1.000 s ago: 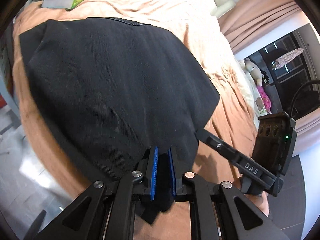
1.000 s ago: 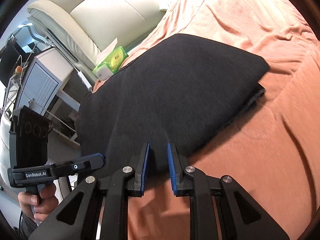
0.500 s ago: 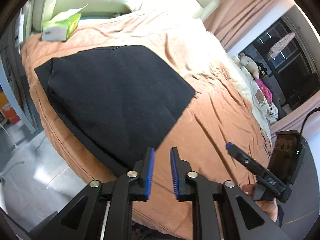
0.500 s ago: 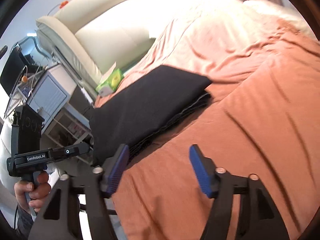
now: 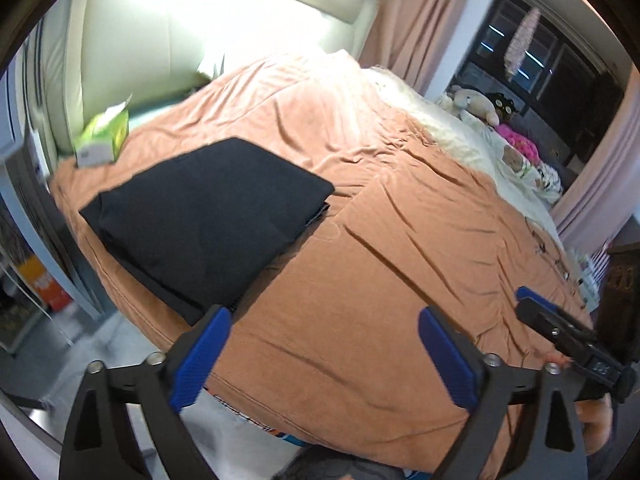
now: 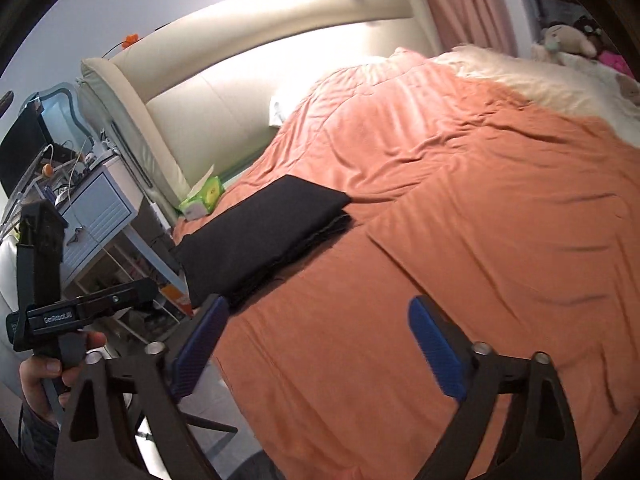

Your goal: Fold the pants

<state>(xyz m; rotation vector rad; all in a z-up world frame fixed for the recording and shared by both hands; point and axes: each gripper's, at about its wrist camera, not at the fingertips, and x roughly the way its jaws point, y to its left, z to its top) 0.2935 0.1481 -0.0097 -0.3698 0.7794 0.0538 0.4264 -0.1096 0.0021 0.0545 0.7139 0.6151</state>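
Observation:
The black pants (image 5: 208, 220) lie folded into a flat stack at the near left corner of the orange bedspread (image 5: 400, 272); they also show in the right wrist view as the black pants (image 6: 264, 236). My left gripper (image 5: 322, 316) hovers above and back from the bed edge, its jaws opening wide with nothing between them. My right gripper (image 6: 316, 304) is likewise raised off the bed, jaws opening wide and empty. Each gripper shows in the other's view: the right gripper (image 5: 560, 328) at the right edge, the left gripper (image 6: 92, 308) held by a hand at lower left.
A green tissue box (image 5: 106, 136) sits by the cream headboard (image 5: 200, 28) behind the pants. Stuffed toys (image 5: 480, 104) and light bedding lie at the bed's far side. A white bedside cabinet (image 6: 100, 208) stands left of the bed, with floor below.
Both grippers let go of the pants' near edge, opened wide and pulled up and back from the bed. The pants now rest folded and small in view.

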